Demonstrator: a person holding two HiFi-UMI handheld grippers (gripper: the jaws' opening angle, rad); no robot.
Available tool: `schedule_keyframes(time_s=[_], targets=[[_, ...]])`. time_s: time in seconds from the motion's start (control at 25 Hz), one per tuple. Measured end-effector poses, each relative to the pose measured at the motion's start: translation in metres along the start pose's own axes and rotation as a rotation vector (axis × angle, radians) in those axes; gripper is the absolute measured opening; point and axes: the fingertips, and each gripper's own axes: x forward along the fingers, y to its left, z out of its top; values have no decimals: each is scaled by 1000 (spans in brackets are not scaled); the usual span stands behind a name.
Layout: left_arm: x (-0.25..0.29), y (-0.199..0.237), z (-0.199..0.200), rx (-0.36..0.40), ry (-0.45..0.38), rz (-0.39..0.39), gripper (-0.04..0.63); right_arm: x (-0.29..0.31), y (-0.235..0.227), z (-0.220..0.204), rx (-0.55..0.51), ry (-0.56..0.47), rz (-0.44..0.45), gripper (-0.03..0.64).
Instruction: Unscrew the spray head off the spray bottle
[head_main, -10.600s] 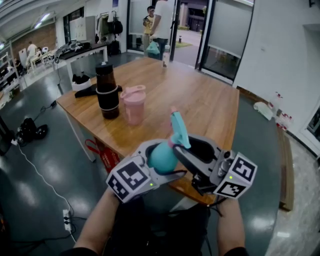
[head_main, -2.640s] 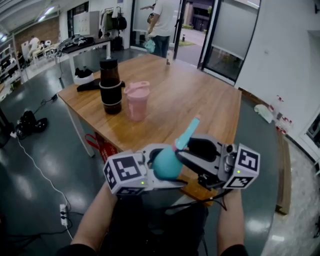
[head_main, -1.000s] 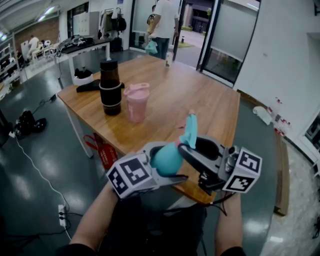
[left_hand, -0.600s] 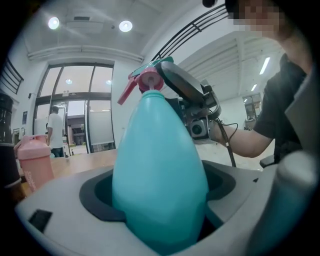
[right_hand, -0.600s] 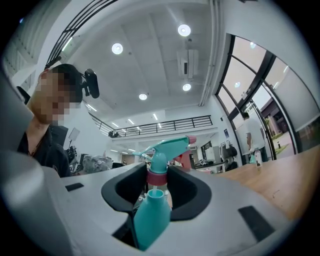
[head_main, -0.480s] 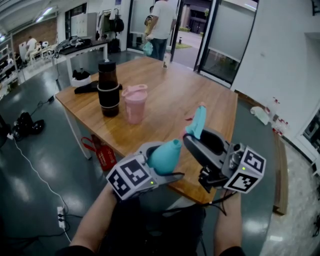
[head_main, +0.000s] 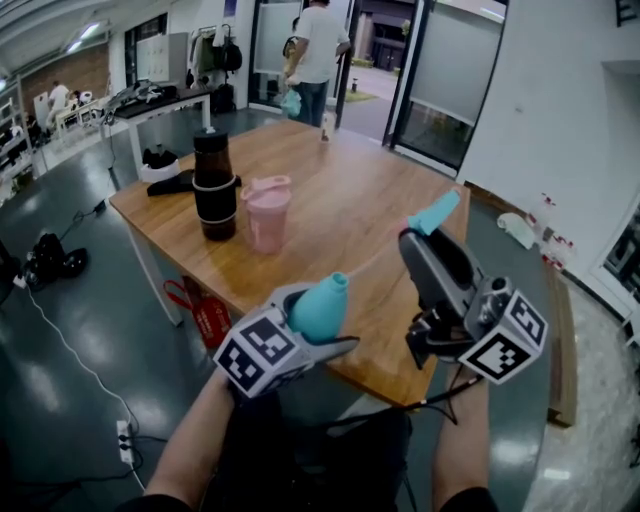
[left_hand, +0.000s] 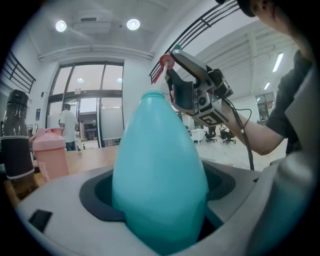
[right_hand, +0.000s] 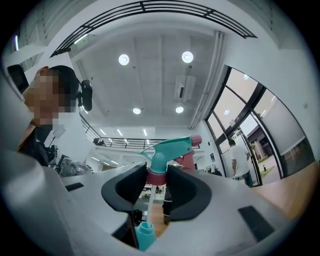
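Over table, spray head in tongs

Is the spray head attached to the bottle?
No, the spray head sits in the right gripper, apart from the bottle held by the left gripper.

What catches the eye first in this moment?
The teal bottle, its neck bare, sits clamped in the left gripper at the bottom of the head view. To its right, the right gripper holds the removed spray head aloft. Behind them, a pink cup and a dark bottle stand on the wooden table.
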Motion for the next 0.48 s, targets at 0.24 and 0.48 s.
schedule_keyframes(time_s=[0.24, 0.48], targets=[[-1, 15, -8, -33, 24, 53, 443, -5, -5, 15, -26, -47, -30, 133], [-7, 30, -9, -59, 17, 99, 443, -7, -20, -3, -158, 27, -110, 133]])
